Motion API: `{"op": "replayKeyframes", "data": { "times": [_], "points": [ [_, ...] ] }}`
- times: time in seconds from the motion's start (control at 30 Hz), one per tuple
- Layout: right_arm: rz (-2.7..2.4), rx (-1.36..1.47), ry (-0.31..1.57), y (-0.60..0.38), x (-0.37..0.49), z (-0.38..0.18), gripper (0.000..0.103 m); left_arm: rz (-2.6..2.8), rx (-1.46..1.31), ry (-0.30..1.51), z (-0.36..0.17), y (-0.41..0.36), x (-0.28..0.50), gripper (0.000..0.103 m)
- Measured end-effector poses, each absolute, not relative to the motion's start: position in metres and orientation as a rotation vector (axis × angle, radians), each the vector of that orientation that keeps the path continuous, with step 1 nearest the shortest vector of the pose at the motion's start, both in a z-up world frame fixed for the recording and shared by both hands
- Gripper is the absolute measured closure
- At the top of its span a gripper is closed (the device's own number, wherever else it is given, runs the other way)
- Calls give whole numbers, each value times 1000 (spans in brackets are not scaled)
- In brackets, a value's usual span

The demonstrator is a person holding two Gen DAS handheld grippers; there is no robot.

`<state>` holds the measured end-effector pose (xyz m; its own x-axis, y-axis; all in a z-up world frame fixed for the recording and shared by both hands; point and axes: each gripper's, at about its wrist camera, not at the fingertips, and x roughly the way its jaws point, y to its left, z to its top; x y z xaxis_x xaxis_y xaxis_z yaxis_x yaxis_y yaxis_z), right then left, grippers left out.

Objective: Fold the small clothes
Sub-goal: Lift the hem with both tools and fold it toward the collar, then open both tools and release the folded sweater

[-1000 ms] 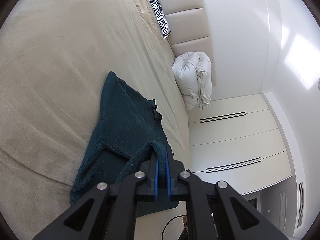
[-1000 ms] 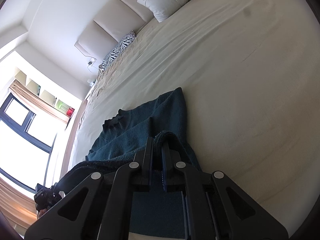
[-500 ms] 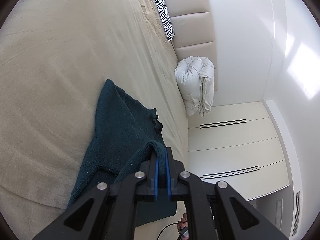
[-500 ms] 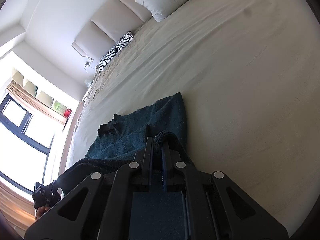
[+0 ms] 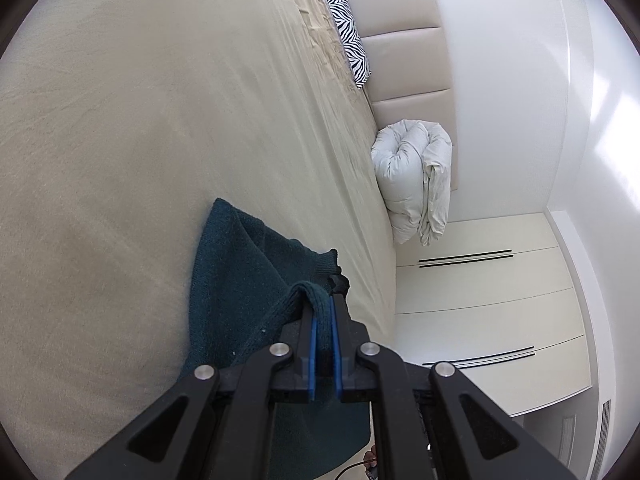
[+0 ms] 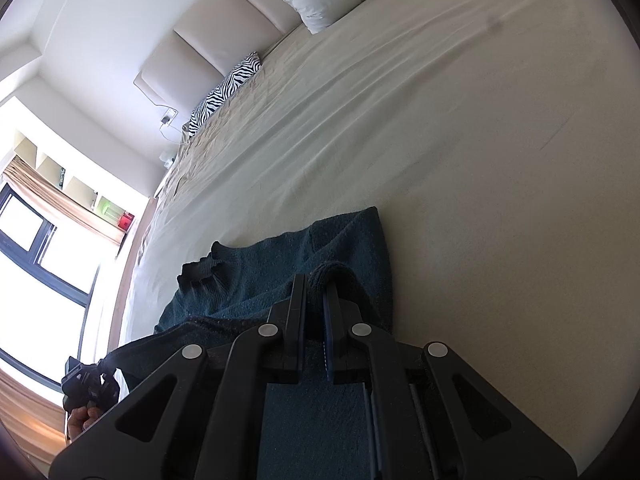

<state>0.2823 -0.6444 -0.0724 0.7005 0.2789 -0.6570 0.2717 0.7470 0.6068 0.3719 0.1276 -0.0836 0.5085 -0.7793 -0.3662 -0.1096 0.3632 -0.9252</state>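
Observation:
A dark teal knitted sweater [image 5: 240, 276] lies on the beige bed [image 5: 140, 140], its lower part hanging over the near edge. My left gripper [image 5: 323, 300] is shut on a raised fold of its hem. In the right wrist view the sweater [image 6: 280, 264] spreads across the bed [image 6: 440, 140], its ribbed collar [image 6: 200, 270] to the left. My right gripper [image 6: 316, 284] is shut on another fold of the hem, lifted slightly off the sheet. The left gripper [image 6: 86, 386] shows at the far lower left, held by a hand.
A zebra-print pillow [image 5: 348, 32] and a rolled white duvet [image 5: 416, 180] lie by the padded headboard [image 5: 404, 64]. White wardrobe doors [image 5: 480, 300] stand beside the bed. In the right wrist view a window [image 6: 36, 272] and shelves sit at the left.
Both grippers have carried the held hem forward over the bed toward the collar. More of the sweater now lies on the sheet and less hangs over the edge.

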Motion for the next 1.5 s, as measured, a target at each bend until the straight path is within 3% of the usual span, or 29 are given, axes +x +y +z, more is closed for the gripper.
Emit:
{"op": "replayKeyframes", "data": {
  "times": [0.6,0.63,0.67,0.73,0.77,0.83,0.97,1.03,1.07,1.5],
  "points": [
    [-33,829,851,-657,341,-109,96,-439,-1102,1002,-116,126,416,94],
    [-39,839,865,-658,346,-113,96,-427,-1100,1007,-119,125,418,89],
    [-47,850,872,-658,349,-118,96,-418,-1098,1008,-121,125,420,75],
    [-50,874,871,-660,353,-124,95,-419,-1101,1001,-122,124,422,60],
    [-50,882,863,-660,353,-126,92,-419,-1100,999,-122,125,422,51],
    [-46,892,843,-661,351,-128,86,-421,-1095,990,-118,126,421,44],
    [-54,901,817,-664,346,-127,80,-417,-1074,976,-110,129,411,41],
    [-84,914,796,-668,339,-122,55,-420,-1066,964,-105,131,404,40],
    [-100,929,775,-672,332,-120,37,-424,-1059,957,-102,131,401,40],
    [-75,676,853,-640,258,-99,39,-440,-806,958,-88,121,321,40]
  ]
}}
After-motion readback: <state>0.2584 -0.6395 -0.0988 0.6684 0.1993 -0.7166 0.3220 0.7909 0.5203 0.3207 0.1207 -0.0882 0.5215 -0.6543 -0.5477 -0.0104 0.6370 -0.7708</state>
